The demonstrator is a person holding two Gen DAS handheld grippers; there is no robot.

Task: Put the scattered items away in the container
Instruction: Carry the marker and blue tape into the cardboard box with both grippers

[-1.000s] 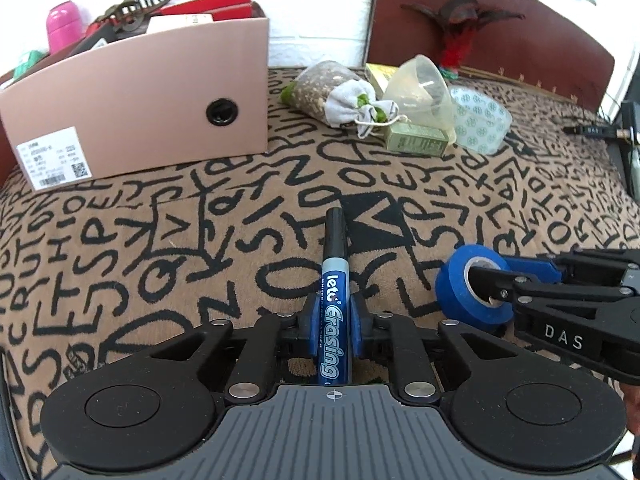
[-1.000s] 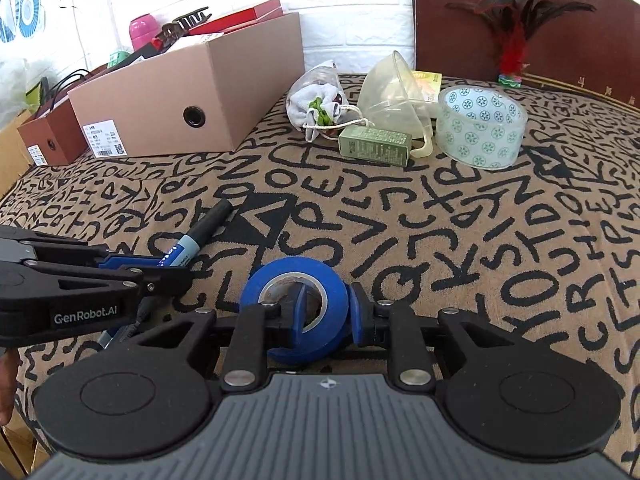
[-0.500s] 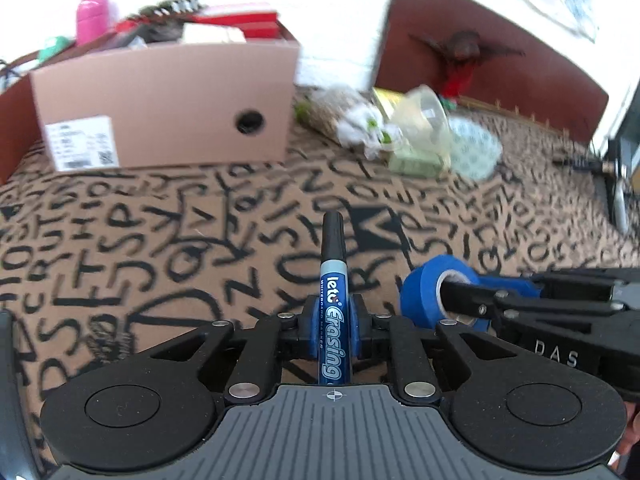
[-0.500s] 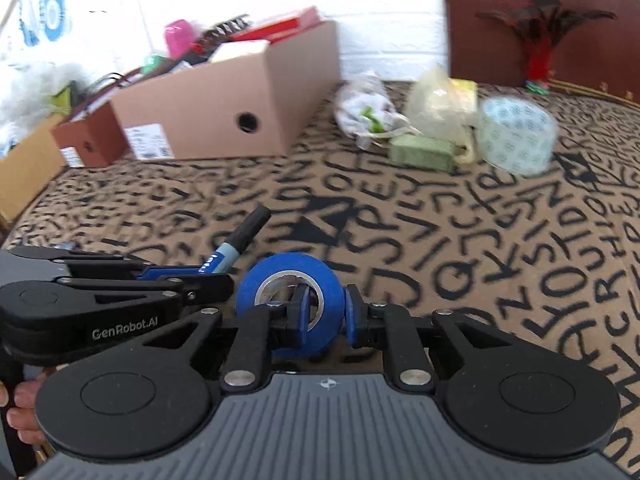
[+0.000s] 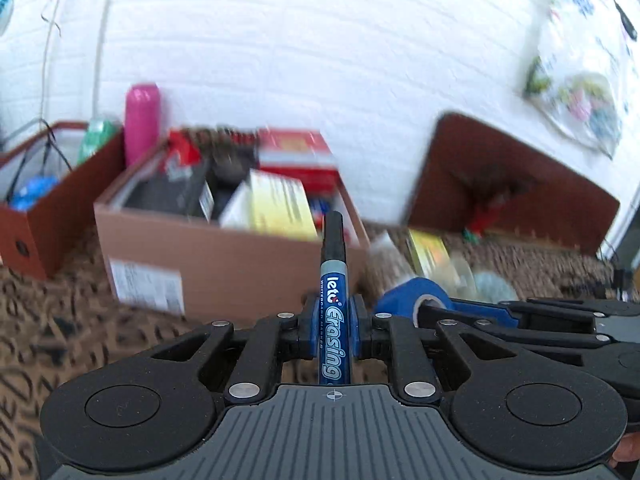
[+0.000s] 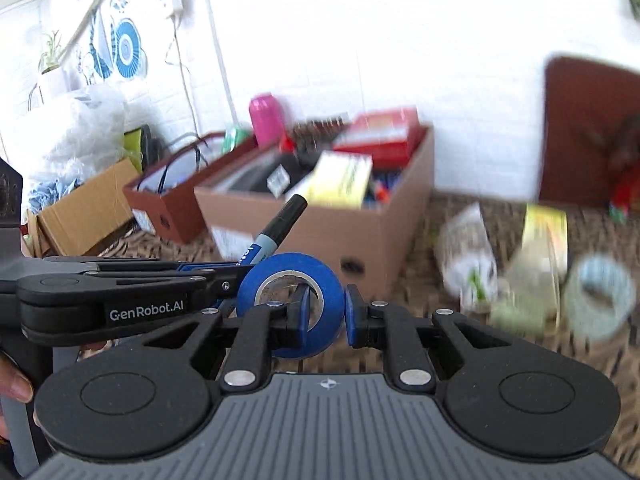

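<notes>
Claw-held marker (image 5: 334, 304), blue tape roll (image 6: 291, 304)

A white brick wall (image 5: 320, 60) is seen behind; a dark red box (image 6: 172, 200) (cables inside) and fan (image 6: 126, 46) are noted.

Both views are smeared by motion. In the cardboard box (image 5: 224, 264) the contents run together: a yellow packet (image 5: 276, 204) and a red box (image 5: 296, 158) can be made out, but their print cannot be read, nor can the white label (image 5: 146, 286) on the near wall. The marker (image 5: 334, 304) has its lower end hidden behind the gripper body. On the right, far across the patterned cloth (image 6: 420, 280), the clear tape roll (image 6: 600, 300), a bag (image 6: 466, 256) and a small green box (image 6: 516, 316) are blurred shapes. The red feathers (image 6: 626, 188) are cut off by the right edge.
</notes>
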